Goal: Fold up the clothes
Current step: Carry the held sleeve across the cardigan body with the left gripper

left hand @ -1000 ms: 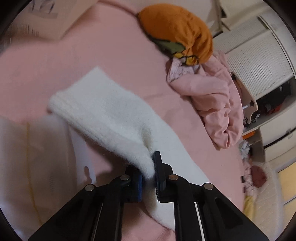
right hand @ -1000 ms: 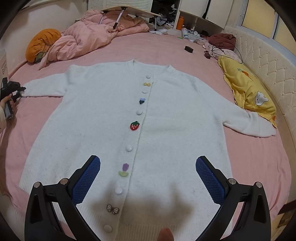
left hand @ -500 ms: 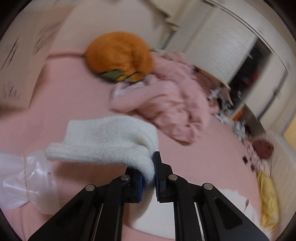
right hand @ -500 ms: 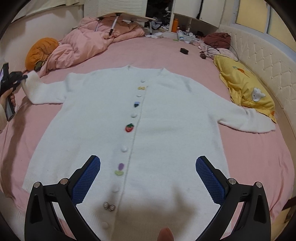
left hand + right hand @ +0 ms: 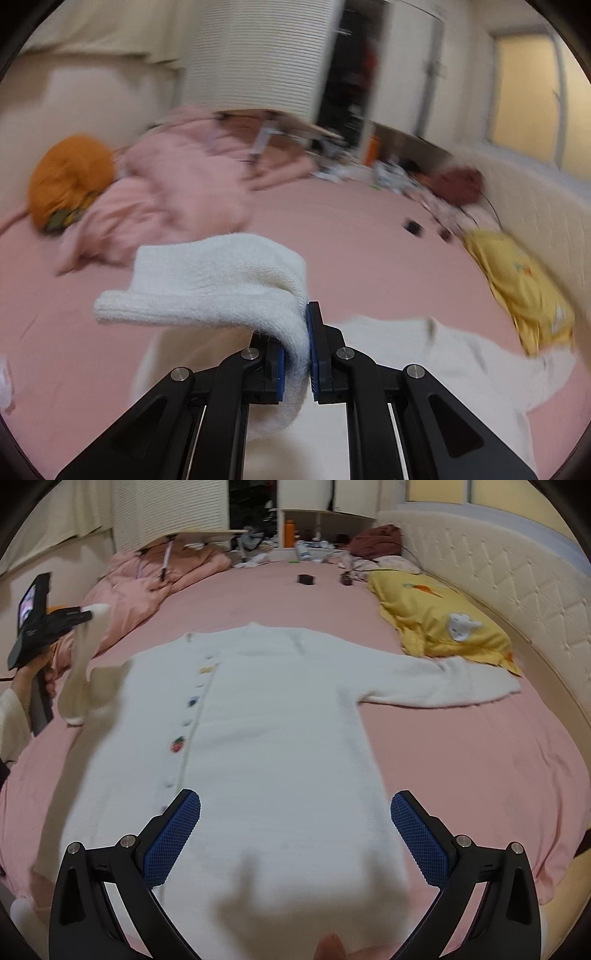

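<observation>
A white fluffy cardigan (image 5: 273,723) with coloured buttons lies spread flat on the pink bed (image 5: 461,746). My left gripper (image 5: 297,354) is shut on the cardigan's left sleeve (image 5: 207,295), near the cuff, and holds it lifted above the bed; it also shows in the right wrist view (image 5: 79,616) at the far left with the sleeve (image 5: 79,675) hanging down. My right gripper (image 5: 295,827) is open and empty, hovering over the cardigan's hem. The other sleeve (image 5: 443,685) lies flat, stretched to the right.
A yellow pillow (image 5: 436,616) lies at the right by the padded white headboard (image 5: 498,572). A heap of pink bedding (image 5: 147,579) and an orange cushion (image 5: 70,177) lie at the far left. Small dark items (image 5: 306,579) sit at the far bed edge.
My left gripper has lifted the sleeve off the bed and swung it up and toward the cardigan's body. The right gripper has stayed open over the hem.
</observation>
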Action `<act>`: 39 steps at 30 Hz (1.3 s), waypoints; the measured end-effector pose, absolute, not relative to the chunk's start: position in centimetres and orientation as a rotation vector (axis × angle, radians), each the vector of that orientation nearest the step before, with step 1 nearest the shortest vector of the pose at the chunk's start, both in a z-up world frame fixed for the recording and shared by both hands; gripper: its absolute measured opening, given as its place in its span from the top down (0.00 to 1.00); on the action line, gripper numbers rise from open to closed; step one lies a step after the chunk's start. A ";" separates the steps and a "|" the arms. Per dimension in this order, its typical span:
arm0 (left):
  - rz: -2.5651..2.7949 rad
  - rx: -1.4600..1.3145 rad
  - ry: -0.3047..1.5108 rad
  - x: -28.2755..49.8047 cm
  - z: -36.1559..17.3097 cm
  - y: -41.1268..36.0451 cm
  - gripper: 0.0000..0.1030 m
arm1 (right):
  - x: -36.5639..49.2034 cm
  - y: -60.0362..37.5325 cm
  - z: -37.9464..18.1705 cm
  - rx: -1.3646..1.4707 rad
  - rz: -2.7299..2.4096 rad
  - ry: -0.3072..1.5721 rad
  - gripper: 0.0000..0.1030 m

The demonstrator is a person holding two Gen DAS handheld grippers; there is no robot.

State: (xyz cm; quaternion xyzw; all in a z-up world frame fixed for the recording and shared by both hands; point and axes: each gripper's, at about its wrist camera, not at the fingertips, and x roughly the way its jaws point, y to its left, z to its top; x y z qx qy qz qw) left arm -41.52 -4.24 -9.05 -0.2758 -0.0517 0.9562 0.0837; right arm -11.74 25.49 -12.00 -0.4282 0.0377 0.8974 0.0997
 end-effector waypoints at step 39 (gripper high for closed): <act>2.412 -0.908 0.713 -34.8 -21.1 28.7 0.66 | -9.8 35.2 -16.5 -1.294 2.526 0.468 0.00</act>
